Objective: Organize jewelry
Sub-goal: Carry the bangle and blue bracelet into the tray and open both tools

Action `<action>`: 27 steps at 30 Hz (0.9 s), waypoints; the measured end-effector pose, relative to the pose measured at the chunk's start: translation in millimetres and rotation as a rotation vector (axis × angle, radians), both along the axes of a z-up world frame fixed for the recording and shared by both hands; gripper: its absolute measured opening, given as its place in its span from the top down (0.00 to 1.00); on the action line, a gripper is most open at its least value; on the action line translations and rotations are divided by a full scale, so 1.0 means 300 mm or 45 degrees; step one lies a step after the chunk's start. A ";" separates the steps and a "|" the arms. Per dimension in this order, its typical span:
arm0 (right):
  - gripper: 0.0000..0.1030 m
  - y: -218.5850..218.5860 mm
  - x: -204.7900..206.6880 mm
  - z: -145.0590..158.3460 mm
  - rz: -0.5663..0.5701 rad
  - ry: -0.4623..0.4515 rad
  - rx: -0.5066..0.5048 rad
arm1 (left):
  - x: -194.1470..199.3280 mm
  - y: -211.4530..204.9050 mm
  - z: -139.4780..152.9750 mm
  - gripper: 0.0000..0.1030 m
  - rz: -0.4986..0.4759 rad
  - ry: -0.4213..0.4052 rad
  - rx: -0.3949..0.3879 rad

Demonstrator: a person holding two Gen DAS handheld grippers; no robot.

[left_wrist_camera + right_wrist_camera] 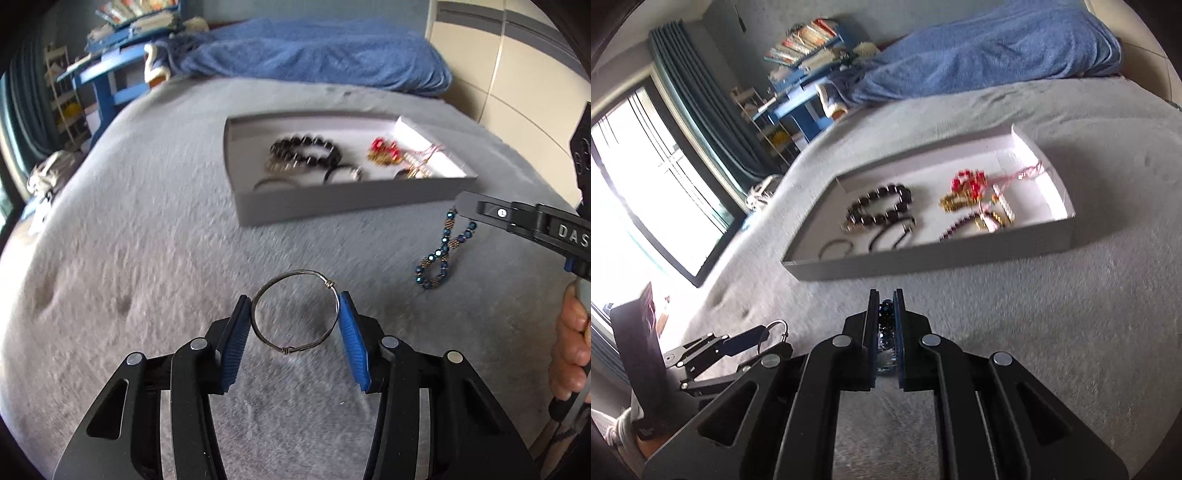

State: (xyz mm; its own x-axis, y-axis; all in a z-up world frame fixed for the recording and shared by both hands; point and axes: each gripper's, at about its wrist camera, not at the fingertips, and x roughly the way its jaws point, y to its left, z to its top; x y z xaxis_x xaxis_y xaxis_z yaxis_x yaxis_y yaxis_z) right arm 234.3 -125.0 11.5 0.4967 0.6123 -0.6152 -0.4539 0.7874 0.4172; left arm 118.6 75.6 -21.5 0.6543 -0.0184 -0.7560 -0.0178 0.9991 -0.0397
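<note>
A thin wire bangle (295, 272) sits between the blue pads (236, 332) of my left gripper (294, 299), which is shut on it across its width just above the grey blanket. My right gripper (886, 293) is shut on a string of dark blue beads (886, 321). In the left wrist view this blue beaded bracelet (443, 251) hangs from the right gripper's tip (461, 201), its lower loop near the blanket. A shallow grey tray (332, 203) (923, 254) lies beyond both grippers. It holds a black bead bracelet (882, 206), a red and gold piece (967, 188) and several others.
The grey blanket (147, 221) covers a bed. A blue towel (314, 55) lies bunched at its far end. A blue shelf with books (809, 55) and a bright window (646, 177) stand off the left side. A hand (572, 350) grips the right tool.
</note>
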 end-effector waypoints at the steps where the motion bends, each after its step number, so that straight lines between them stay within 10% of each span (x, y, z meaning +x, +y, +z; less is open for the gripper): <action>1: 0.93 -0.003 -0.001 0.014 -0.003 -0.013 0.007 | -0.004 -0.007 0.016 0.52 -0.007 -0.023 0.012; 27: 0.93 0.092 0.224 0.226 -0.043 -0.276 0.124 | 0.319 -0.033 0.156 0.52 -0.058 -0.202 0.039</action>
State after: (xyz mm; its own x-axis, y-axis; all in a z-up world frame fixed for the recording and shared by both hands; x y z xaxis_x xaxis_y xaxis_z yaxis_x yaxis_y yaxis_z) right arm 301.6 -97.5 79.4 0.6322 0.6441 -0.4306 -0.5152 0.7646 0.3872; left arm 214.2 65.8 25.2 0.7645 -0.0293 -0.6439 0.0314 0.9995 -0.0082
